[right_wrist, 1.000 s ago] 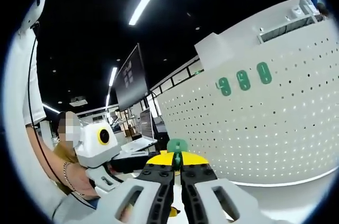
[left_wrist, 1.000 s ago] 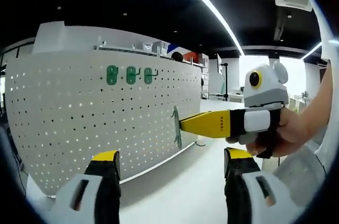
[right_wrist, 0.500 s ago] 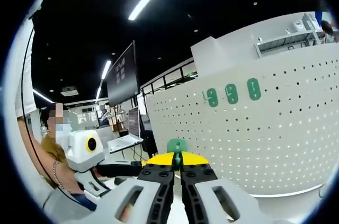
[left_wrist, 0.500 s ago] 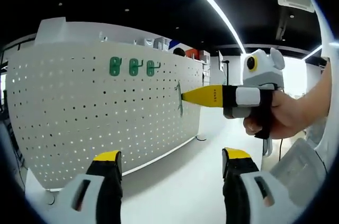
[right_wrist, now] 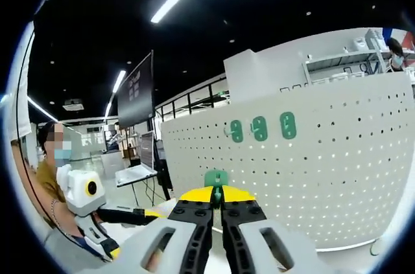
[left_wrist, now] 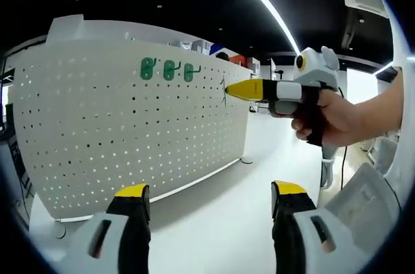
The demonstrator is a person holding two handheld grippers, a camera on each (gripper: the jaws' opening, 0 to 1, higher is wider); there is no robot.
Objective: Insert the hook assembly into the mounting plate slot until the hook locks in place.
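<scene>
**A:** Up against the white pegboard (left_wrist: 130, 125), near its top row of holes, the right gripper (left_wrist: 228, 91) has its yellow jaws pressed together on a green hook (right_wrist: 216, 179), whose plate sits right at the board's face.

**B:** So is it seated?

**A:** I'd judge not yet. Three green hooks (left_wrist: 168, 70) are already mounted in a row further along the board; this one looks to be at the surface, close beside them, with the push and lock left to do.

**B:** And the left gripper (left_wrist: 207, 222)?

**A:** Jaws spread wide, holding nothing, hanging back below and well apart from the board.

**B:** What can't you make out?

**A:** Whether the hook's prongs have entered any hole: the plate shows edge-on and tiny in the left gripper view, and the right gripper's own jaws hide the contact in its view. A hand (left_wrist: 324, 118) grips the right gripper's handle
</scene>
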